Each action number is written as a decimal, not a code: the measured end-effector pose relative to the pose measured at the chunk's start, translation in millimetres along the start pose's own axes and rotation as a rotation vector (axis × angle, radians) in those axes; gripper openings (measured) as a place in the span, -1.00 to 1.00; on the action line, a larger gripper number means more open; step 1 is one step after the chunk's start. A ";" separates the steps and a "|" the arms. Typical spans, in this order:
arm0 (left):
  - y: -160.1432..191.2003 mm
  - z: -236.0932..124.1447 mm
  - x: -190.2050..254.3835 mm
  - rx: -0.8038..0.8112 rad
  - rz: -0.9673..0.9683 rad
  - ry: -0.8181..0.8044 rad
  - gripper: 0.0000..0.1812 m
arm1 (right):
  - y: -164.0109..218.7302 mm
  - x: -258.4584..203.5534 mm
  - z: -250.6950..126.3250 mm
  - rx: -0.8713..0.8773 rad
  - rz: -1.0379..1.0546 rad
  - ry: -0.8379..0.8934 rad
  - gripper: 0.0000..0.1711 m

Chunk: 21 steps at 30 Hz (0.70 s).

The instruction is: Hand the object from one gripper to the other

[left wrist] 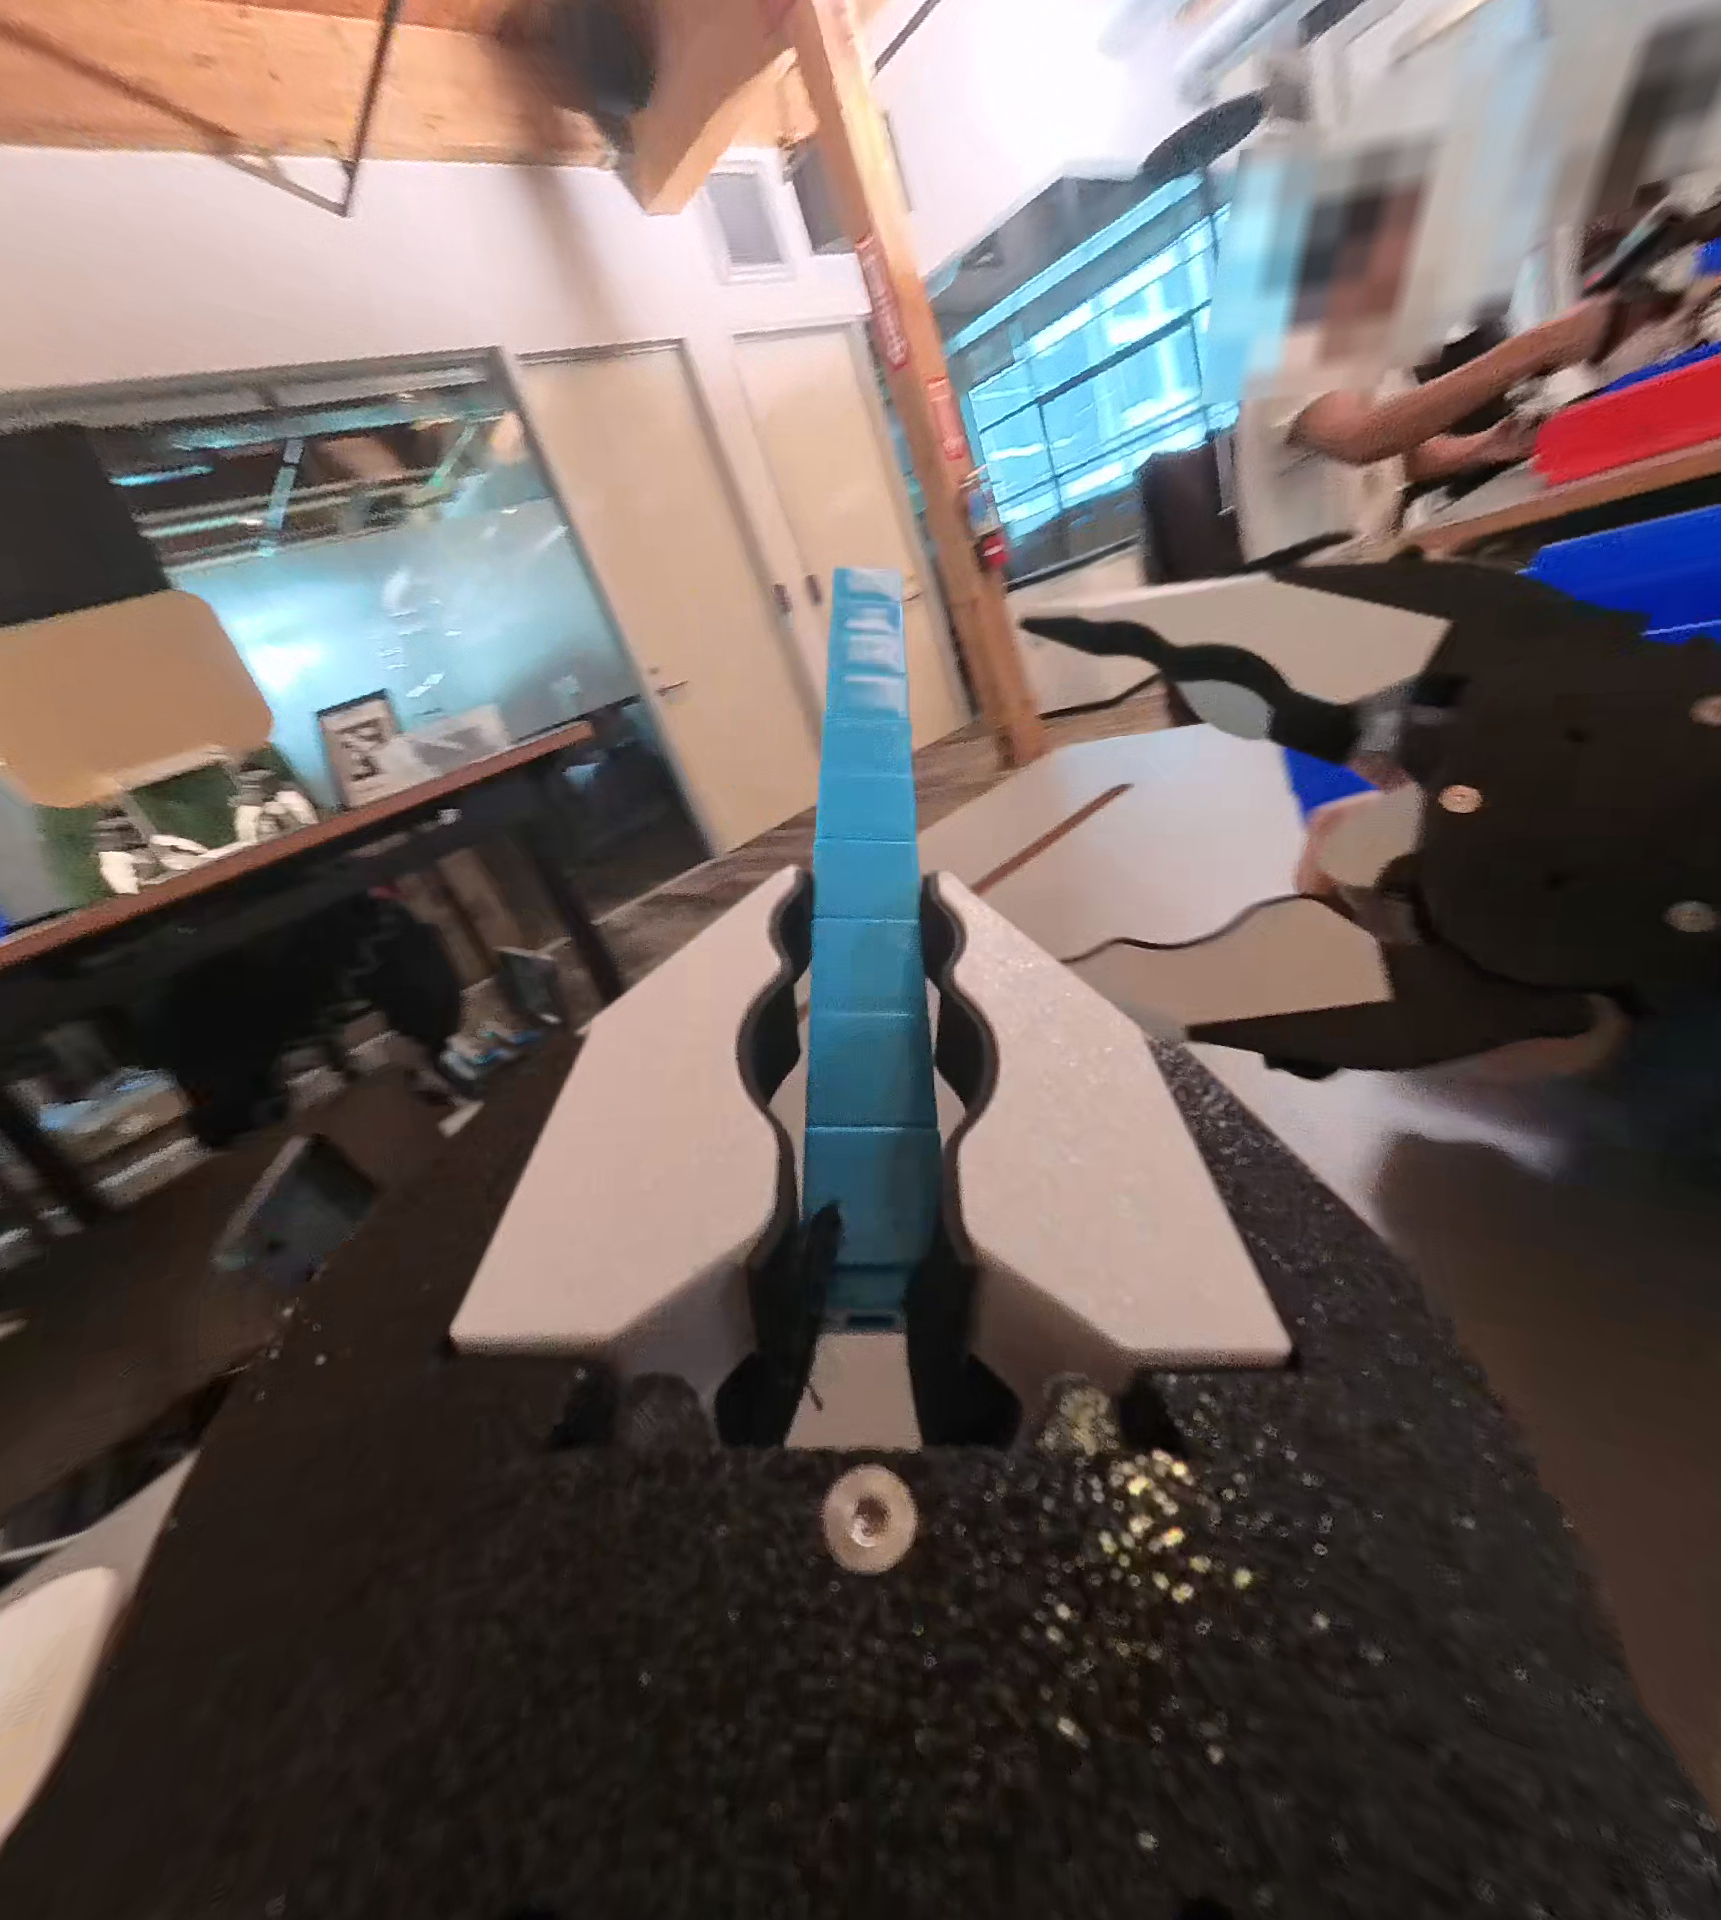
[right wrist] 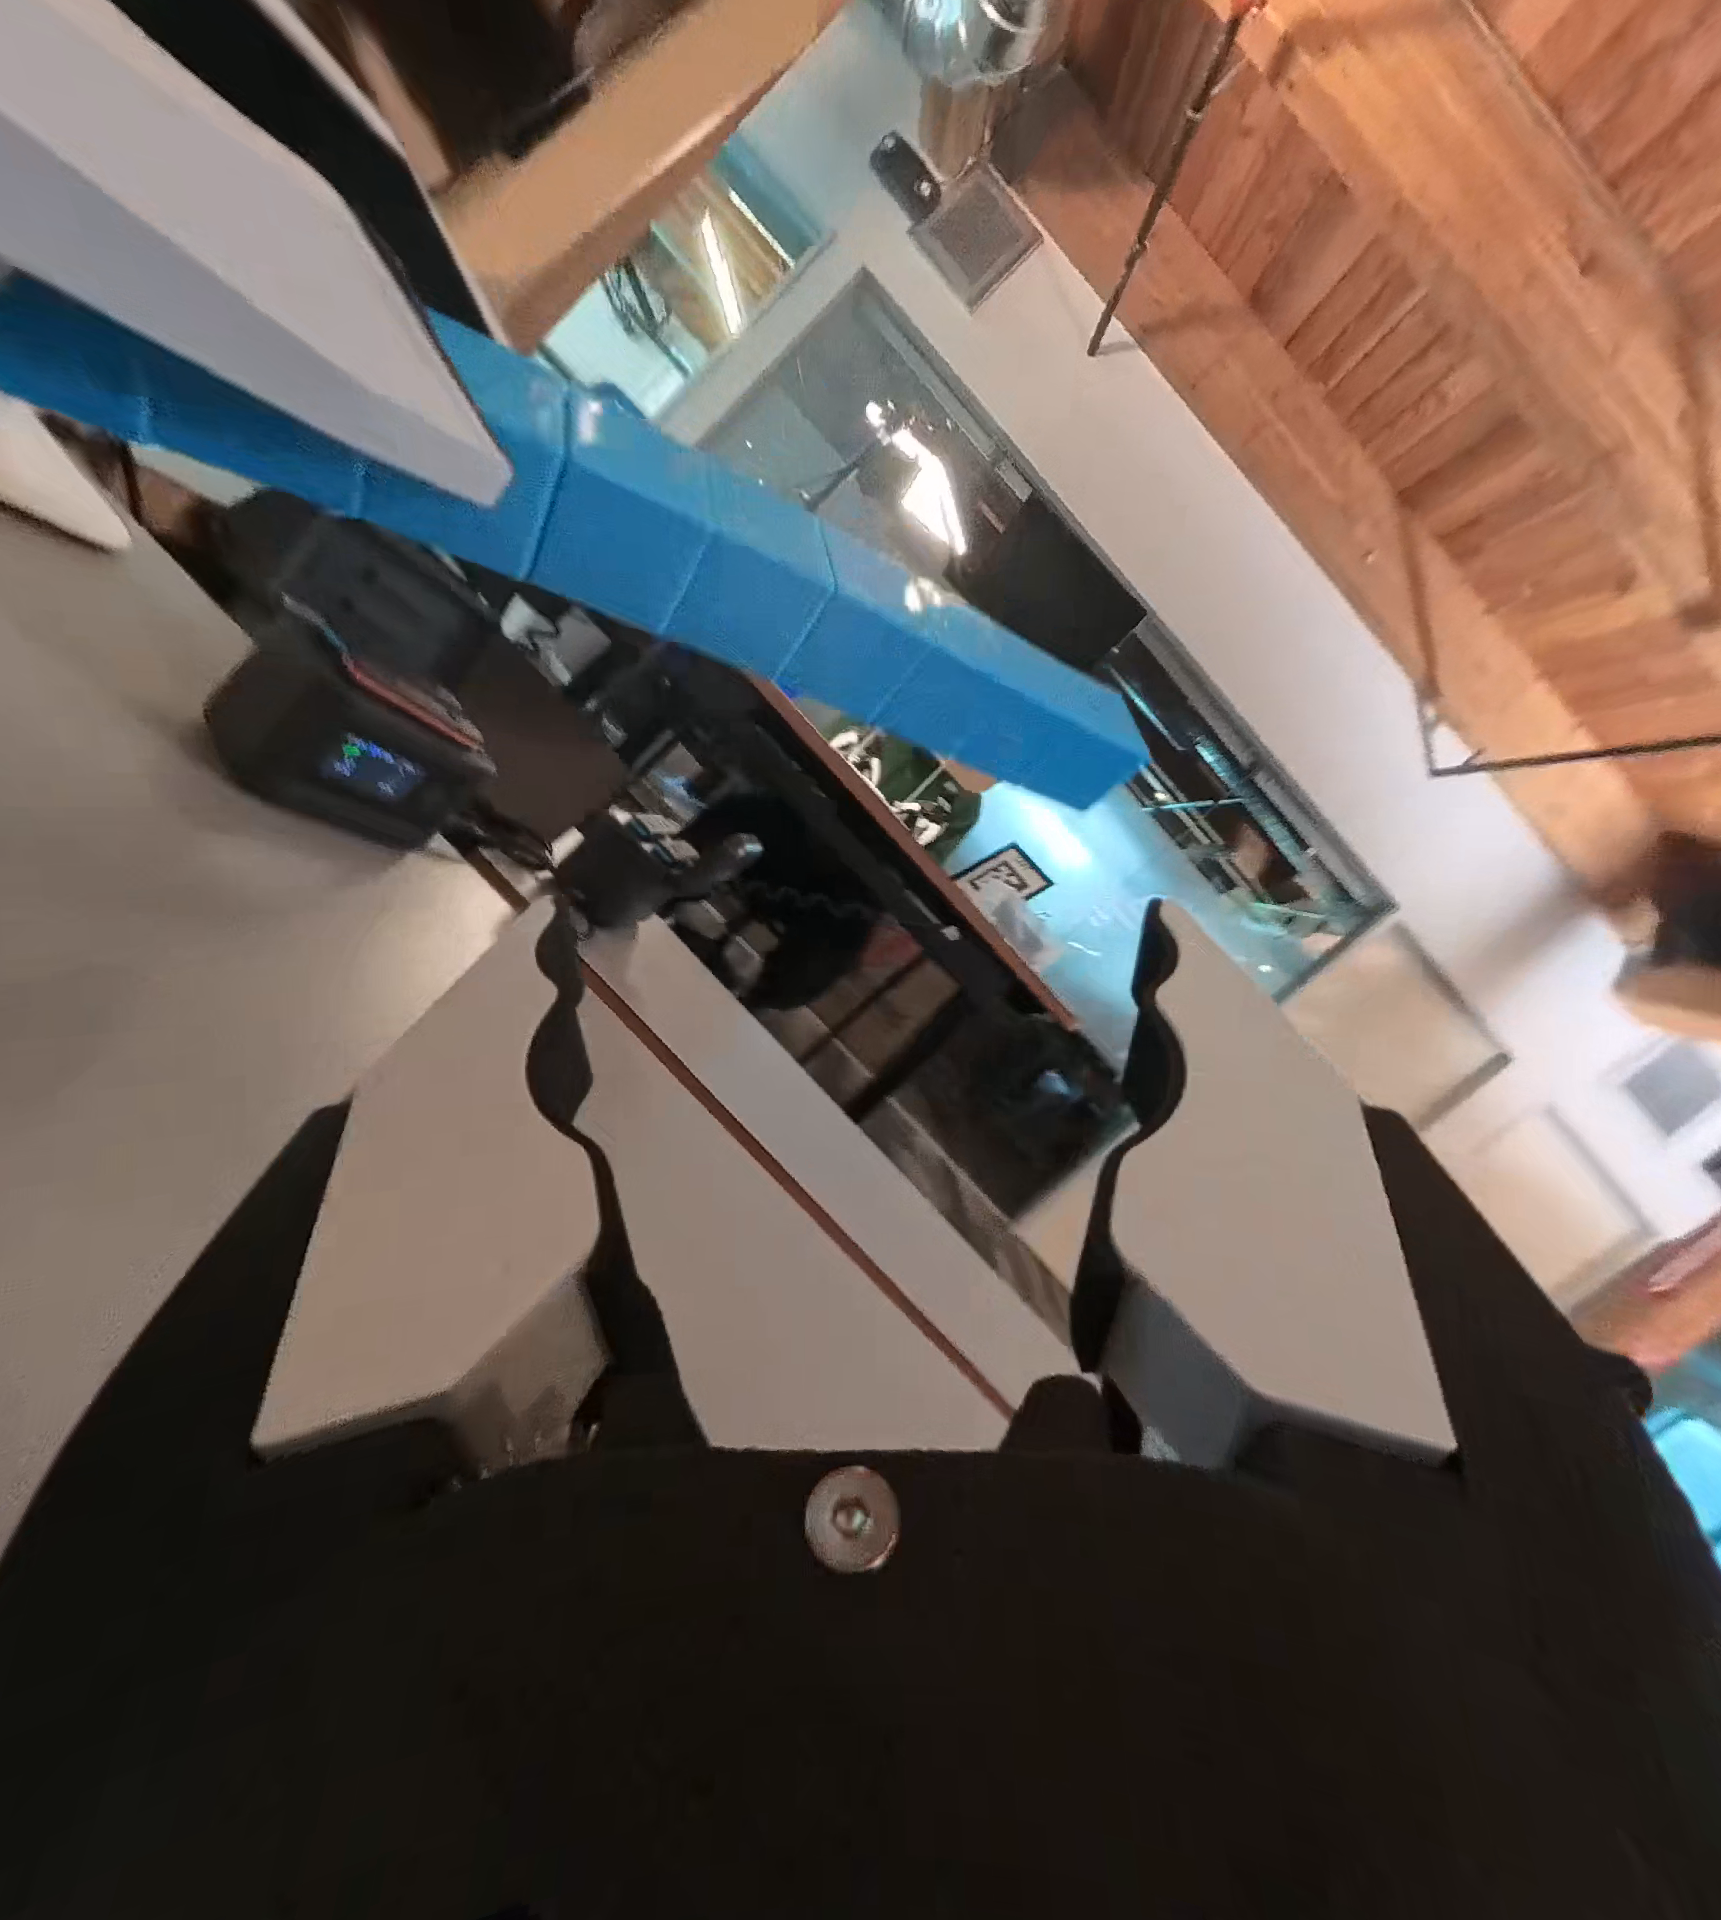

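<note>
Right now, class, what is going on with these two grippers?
The left gripper is shut on a long blue segmented bar, which sticks out past its fingers. The right gripper is open and empty, with the bar's free end ahead of its fingers, not yet between them. The handover is not done.

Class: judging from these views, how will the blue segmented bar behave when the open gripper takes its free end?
The blue segmented bar juts straight from the left gripper, so probably stiff. Its seams suggest it might snap apart. Flat faces should resist slipping.
</note>
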<state>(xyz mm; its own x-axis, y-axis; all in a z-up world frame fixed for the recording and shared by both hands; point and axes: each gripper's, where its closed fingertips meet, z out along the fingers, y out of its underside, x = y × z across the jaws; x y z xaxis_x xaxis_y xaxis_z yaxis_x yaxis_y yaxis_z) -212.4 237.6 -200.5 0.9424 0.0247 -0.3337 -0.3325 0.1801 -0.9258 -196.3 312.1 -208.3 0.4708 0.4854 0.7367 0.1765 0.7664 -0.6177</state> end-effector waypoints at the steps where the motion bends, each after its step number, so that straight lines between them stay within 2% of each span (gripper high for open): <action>1: 5.8 -2.0 4.1 0.000 -0.023 0.034 -0.79 | -0.5 -1.4 0.3 -0.008 -0.049 0.006 0.23; 5: 26.9 -3.8 15.8 -0.071 -0.035 0.142 -0.79 | -8.1 -14.1 1.0 -0.009 -0.237 0.005 0.18; 9: 22.0 -7.5 28.0 -0.028 -0.095 0.247 -0.80 | -11.2 -24.1 1.9 -0.020 -0.411 0.018 -0.04; 11: 19.3 -9.6 31.5 -0.006 -0.110 0.278 -0.80 | -9.3 -26.4 2.0 -0.032 -0.442 0.016 -0.19; 14: 20.1 -9.5 31.7 0.006 -0.092 0.272 -0.79 | -5.2 -17.7 1.1 -0.059 -0.423 0.048 -0.65; 15: 15.9 -10.0 31.4 0.039 -0.077 0.260 -0.81 | -2.0 -17.5 1.0 -0.071 -0.411 0.040 -0.66; 18: 0.9 -14.4 18.1 0.134 -0.027 0.142 -0.50 | 10.3 -15.7 2.4 -0.123 -0.366 0.029 -0.73; 21: -17.1 -25.8 -3.3 0.229 0.012 -0.006 -0.18 | 12.7 -8.2 2.8 -0.139 -0.214 0.030 -0.76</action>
<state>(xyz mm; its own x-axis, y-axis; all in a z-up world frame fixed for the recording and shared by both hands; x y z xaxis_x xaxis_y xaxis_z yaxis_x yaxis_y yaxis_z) -210.8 209.1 -188.2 0.9389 0.0340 -0.3425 -0.3271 0.3978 -0.8572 -200.3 319.1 -221.4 0.4350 0.3044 0.8474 0.3906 0.7842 -0.4822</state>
